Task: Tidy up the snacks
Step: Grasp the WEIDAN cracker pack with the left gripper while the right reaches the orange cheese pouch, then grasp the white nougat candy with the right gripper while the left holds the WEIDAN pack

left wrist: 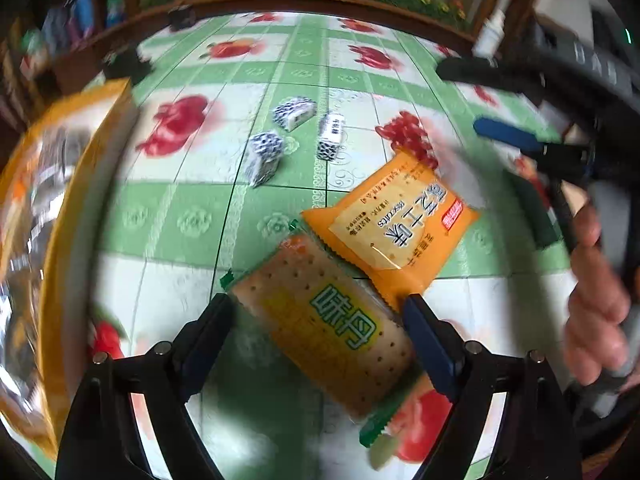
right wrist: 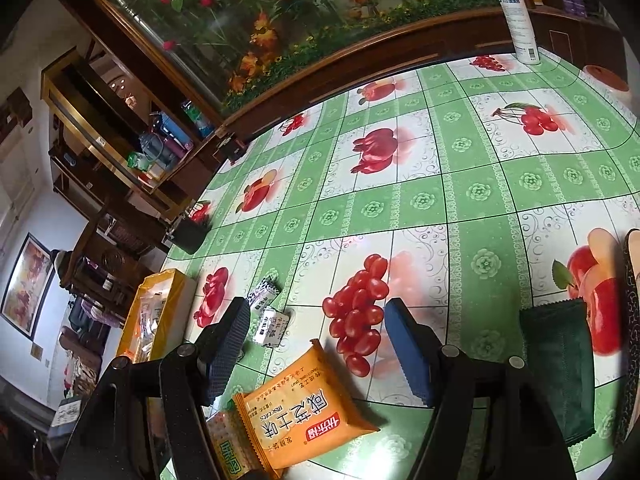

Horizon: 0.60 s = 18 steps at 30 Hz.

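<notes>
Between your left gripper (left wrist: 318,312) jaws lies one cracker pack (left wrist: 332,328) in clear wrap with green ends, flat on the desk (left wrist: 192,216). The jaws stand wide, straddling it; the right pad looks to be at its edge, but blur means you can't call contact. Just beyond, touching or overlapping its far corner: one orange biscuit pack (left wrist: 394,220). Further out, three small blue-and-white wrapped candies (left wrist: 294,114) in a loose cluster. At far left, one yellow box (left wrist: 60,208), heavily blurred. Your right gripper (left wrist: 508,136) and hand (left wrist: 596,312) show at the right edge.

Your right gripper's own view: jaws open, nothing between them, hovering over the desk. Same orange pack sits low, the cracker pack half cut off beneath it. Only two candies are clear here; the third may be behind the left finger. This view alone shows one dark green pack (right wrist: 560,368) at right, wrapped snacks inside the yellow box, one white spray bottle (right wrist: 518,12) at the desk's far edge, and shelving (right wrist: 120,132) on the left.
</notes>
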Tool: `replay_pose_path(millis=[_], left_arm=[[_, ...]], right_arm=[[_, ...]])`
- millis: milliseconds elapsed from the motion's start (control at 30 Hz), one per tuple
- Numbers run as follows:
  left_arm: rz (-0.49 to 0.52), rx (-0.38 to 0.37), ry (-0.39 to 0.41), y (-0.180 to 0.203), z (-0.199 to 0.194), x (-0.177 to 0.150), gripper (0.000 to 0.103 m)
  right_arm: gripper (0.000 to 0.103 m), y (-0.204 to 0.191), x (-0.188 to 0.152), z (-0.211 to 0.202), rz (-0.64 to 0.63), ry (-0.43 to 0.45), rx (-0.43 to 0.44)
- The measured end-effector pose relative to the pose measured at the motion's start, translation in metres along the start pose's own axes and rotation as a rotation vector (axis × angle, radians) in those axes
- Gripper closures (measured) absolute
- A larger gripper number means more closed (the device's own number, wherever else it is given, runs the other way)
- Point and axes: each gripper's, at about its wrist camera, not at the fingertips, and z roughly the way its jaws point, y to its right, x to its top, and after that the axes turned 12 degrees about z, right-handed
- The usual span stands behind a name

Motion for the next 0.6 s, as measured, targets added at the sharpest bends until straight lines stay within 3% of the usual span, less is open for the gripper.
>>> replay_pose_path(millis=[233, 333, 400, 433, 533, 600], left_arm=[[0.081, -0.035, 0.037, -0.024, -0.014, -0.017, 0.047], [0.076, -0.009, 0.066, -0.035, -0.014, -0.022, 0.047], [0.096, 0.076, 0.082, -0.035, -0.012, -0.026, 0.047], [0.099, 0.084, 0.092, -0.033, -0.012, -0.027, 0.044], [0.092, 0.086, 0.116, -0.032, -0.009, -0.026, 0.032], [0.079, 0.099, 0.134, -0.033, -0.007, -0.025, 0.031]], right_arm=[[0.029, -0.006, -0.005, 0.001, -0.023, -0.008, 0.003], [0.029, -0.012, -0.012, 0.009, -0.042, -0.023, -0.019], [0.034, -0.016, -0.016, 0.016, -0.047, -0.037, -0.017], [0.041, -0.019, -0.019, 0.02, -0.045, -0.045, -0.015], [0.042, -0.026, -0.024, 0.031, -0.032, -0.061, -0.01], [0.045, -0.029, -0.026, 0.037, -0.023, -0.069, -0.008]])
